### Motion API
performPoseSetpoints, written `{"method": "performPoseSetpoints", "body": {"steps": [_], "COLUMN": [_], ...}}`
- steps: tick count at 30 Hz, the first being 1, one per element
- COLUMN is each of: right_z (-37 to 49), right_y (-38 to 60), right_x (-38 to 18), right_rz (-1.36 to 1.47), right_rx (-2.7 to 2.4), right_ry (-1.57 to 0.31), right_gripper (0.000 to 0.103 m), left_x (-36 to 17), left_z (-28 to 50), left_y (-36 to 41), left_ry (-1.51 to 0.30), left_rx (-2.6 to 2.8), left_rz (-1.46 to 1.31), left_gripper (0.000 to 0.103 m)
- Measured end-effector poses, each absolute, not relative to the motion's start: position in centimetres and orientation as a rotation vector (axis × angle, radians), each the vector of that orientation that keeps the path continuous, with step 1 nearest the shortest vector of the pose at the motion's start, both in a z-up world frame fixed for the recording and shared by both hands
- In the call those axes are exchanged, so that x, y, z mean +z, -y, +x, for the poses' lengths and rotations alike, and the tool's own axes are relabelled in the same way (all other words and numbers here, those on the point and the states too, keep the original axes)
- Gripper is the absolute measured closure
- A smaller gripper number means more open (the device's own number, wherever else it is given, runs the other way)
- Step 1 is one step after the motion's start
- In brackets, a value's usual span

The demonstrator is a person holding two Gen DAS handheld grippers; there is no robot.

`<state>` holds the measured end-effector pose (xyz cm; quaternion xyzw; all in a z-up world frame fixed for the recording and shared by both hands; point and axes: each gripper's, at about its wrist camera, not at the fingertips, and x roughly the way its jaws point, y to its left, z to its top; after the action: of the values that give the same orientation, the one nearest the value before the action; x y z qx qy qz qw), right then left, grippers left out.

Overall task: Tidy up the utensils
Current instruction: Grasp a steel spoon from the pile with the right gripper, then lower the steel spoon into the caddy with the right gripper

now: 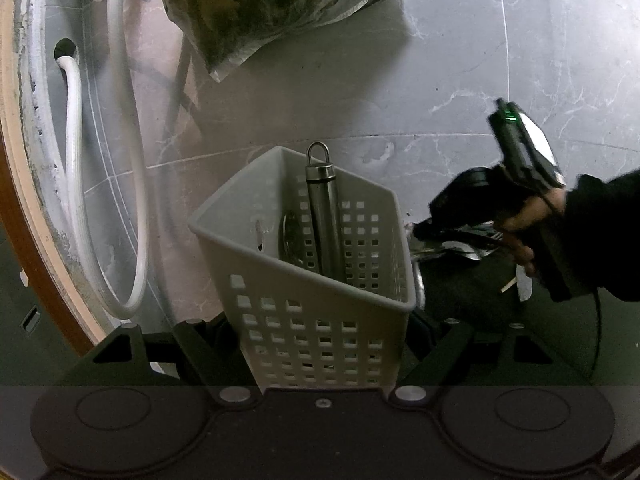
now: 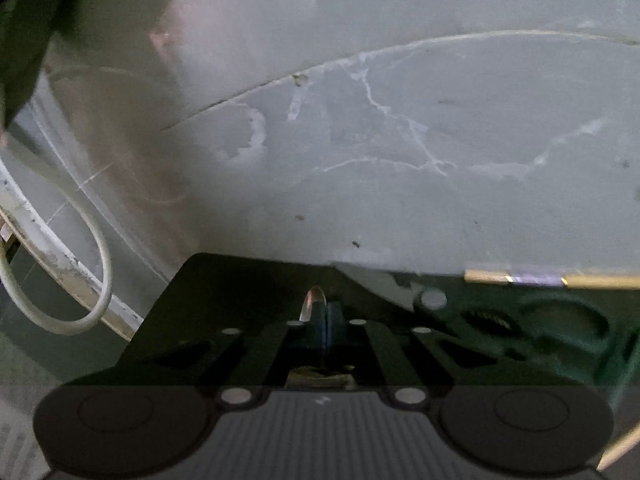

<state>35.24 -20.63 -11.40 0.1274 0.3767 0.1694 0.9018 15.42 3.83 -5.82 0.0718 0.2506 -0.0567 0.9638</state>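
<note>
My left gripper is shut on a white perforated utensil basket and holds it tilted. Inside the basket stands a steel utensil handle with a hanging loop on top, next to a round metal piece. In the left wrist view my right gripper is to the right of the basket, held by a hand, low over several steel utensils on the dark counter. In the right wrist view my right gripper is shut on a thin steel utensil tip that sticks up between the fingers.
A grey marble wall is behind. White hoses hang at the left by a wall hole. A plastic bag of greens hangs above. A dark green stove top with a gold-trimmed edge lies at the right.
</note>
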Motion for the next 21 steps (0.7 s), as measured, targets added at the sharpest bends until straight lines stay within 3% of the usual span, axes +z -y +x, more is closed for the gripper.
{"method": "performPoseSetpoints", "body": {"steps": [14,21], "right_z": [27.2,21.4], "right_y": [20.5,20.1], "right_x": [-3.7,3.4], "right_rz": [0.234,0.197], "right_rx": [0.262,0.293], "right_ry": [-0.485,-0.272], "right_gripper": [0.103,0.103], "left_x": [-6.1,-6.1], "left_z": [14.8,14.2], "left_y": [-3.7,-3.1], "left_ry": [-0.483,-0.472], "left_rx": [-0.144,-0.182], "left_rz": [0.154,0.165], "left_gripper": [0.022,0.022]}}
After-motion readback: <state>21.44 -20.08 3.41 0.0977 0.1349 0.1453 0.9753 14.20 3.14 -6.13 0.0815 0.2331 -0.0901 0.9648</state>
